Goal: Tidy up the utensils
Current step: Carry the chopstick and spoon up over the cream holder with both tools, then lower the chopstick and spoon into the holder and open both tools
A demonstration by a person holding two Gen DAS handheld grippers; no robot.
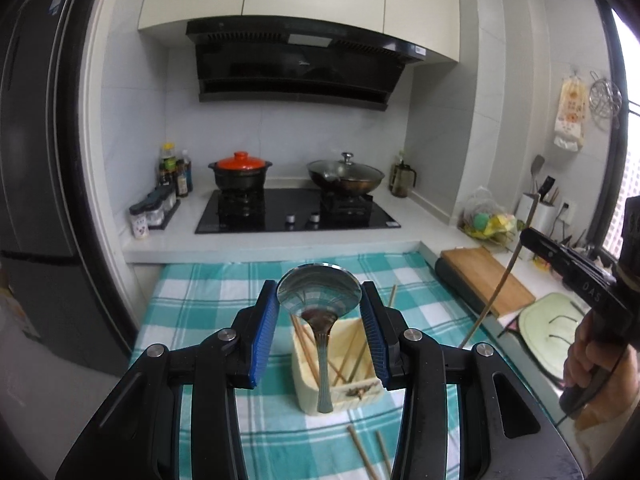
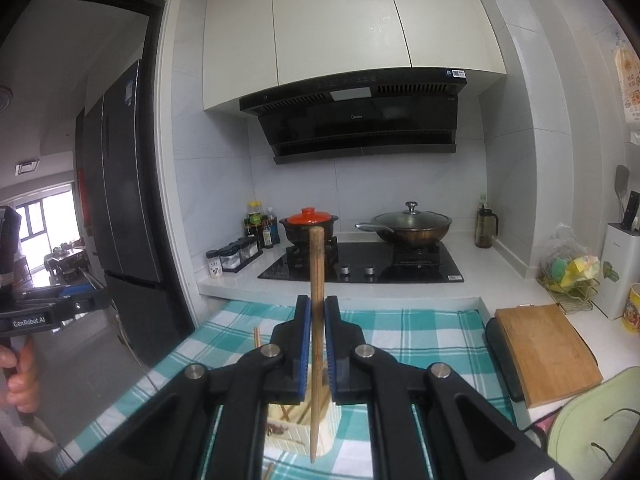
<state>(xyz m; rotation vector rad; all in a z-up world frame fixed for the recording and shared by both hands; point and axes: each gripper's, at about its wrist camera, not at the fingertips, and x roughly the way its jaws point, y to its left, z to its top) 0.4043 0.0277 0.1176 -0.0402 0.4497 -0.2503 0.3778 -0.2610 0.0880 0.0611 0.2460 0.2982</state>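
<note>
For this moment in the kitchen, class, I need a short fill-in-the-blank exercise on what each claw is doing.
1. The left claw is open around a metal ____.
2. The right claw is shut on a single wooden ____.
3. The cream utensil holder stands on a green-and-white ____ cloth.
4. The clay pot on the stove has an ____ lid.

Missing words: spoon; chopstick; checked; orange

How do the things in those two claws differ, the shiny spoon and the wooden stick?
The steel ladle-like spoon is shiny with a broad round bowl; the wooden chopstick is dull, thin and tapered. The spoon sits between the left claw's wide-apart pads, handle down in the cream utensil box; the right claw pinches the chopstick. Both stand roughly upright above that box.
</note>
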